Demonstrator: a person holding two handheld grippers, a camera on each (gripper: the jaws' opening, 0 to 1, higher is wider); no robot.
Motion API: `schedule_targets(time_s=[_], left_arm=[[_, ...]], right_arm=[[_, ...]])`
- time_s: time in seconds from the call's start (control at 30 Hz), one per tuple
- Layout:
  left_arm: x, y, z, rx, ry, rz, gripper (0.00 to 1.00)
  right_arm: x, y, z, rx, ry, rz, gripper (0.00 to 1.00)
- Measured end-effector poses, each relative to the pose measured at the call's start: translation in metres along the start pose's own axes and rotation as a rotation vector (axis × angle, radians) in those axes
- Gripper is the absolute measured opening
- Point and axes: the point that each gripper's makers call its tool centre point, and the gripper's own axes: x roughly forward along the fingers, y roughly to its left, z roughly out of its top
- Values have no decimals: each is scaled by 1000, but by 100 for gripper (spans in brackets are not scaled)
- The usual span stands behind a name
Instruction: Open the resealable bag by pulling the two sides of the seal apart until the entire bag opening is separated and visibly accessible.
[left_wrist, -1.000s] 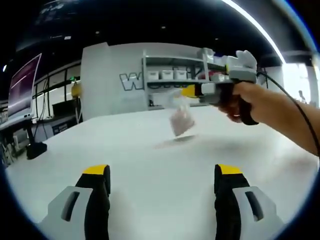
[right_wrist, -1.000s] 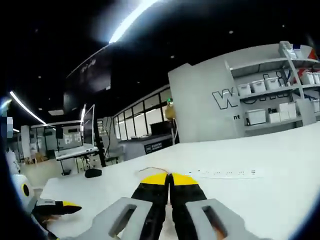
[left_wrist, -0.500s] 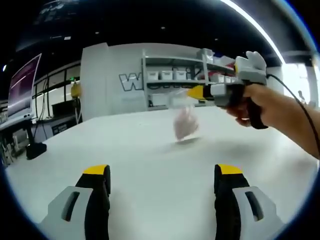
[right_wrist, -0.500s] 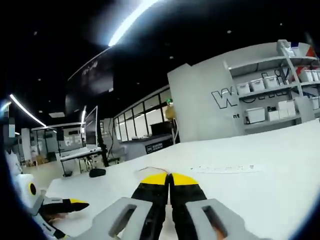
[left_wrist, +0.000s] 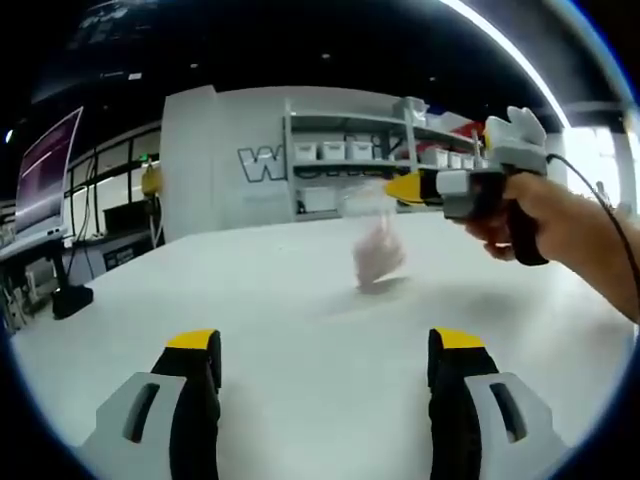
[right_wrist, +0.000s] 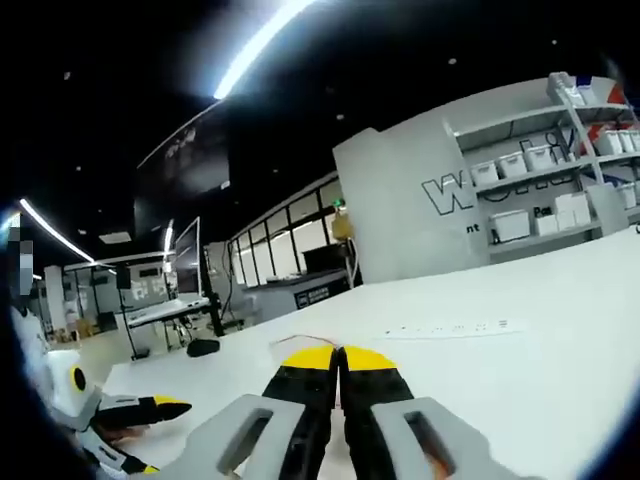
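Right gripper (left_wrist: 400, 187): jaws pinched together on top edge of resealable bag (left_wrist: 375, 240), gripping near seal; bag hangs clear plastic, bottom resting on or just above white bench (left_wrist: 300, 330). Judged: hold keeps seal raised so second gripper can take opposite side.

Left gripper (left_wrist: 325, 345): jaws spread wide, nothing held, low over bench, well apart from bag.

Bag contents: pale pinkish mass in lower part; blurred, identity unclear. Seal state cannot be told.
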Motion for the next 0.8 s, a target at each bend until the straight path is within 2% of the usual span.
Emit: schedule_targets(time_s=[0.8], left_arm=[[-1, -2, 1, -4, -7, -15, 84]], right_arm=[[-34, 18, -2, 76, -48, 13, 0]])
